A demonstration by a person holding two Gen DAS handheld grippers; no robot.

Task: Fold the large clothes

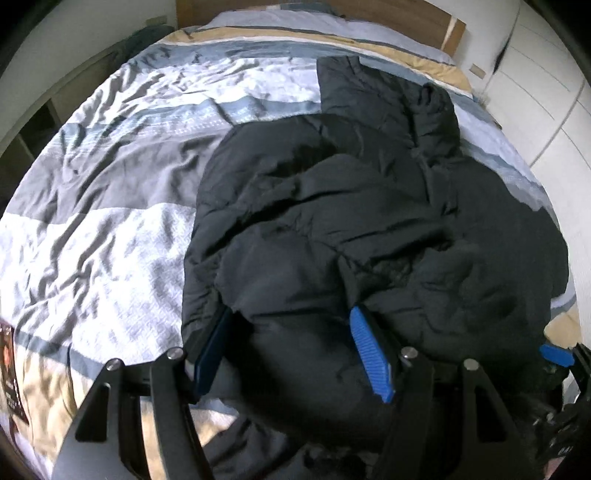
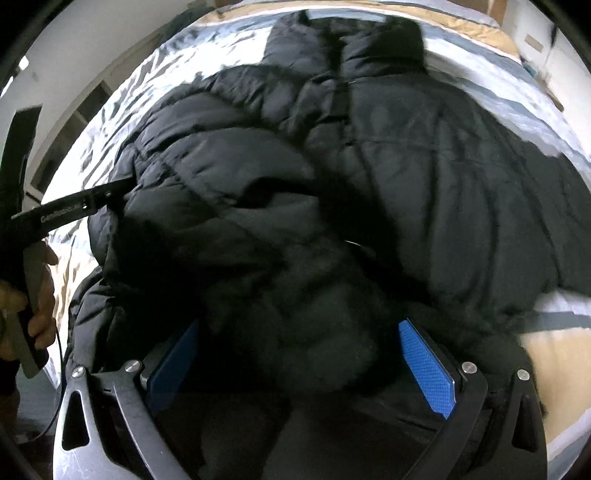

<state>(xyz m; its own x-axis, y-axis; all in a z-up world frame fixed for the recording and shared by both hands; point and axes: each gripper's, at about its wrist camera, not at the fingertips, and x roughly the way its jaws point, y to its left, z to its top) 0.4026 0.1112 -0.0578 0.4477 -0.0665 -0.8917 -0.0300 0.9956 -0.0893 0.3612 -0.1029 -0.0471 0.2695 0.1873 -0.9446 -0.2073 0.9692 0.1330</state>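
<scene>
A large black puffer jacket [image 1: 351, 206] lies bunched on the bed, its collar end toward the headboard. It also fills the right wrist view [image 2: 369, 166]. My left gripper [image 1: 291, 347] stands wide open around a thick fold at the jacket's near edge, blue pads on either side. My right gripper [image 2: 299, 362] is also open, with padded jacket fabric bulging between its blue pads [image 2: 424, 365]. The left gripper's black arm [image 2: 74, 210] shows at the left of the right wrist view, touching the jacket's left side. The right gripper's blue tip [image 1: 556, 354] shows at the lower right of the left wrist view.
The bed has a crumpled duvet [image 1: 110, 221] in grey, white and tan stripes. A wooden headboard [image 1: 424, 22] stands at the far end. White cabinets [image 1: 546, 92] stand on the right, shelves [image 1: 33, 122] on the left. A person's hand [image 2: 37, 310] holds the left gripper's handle.
</scene>
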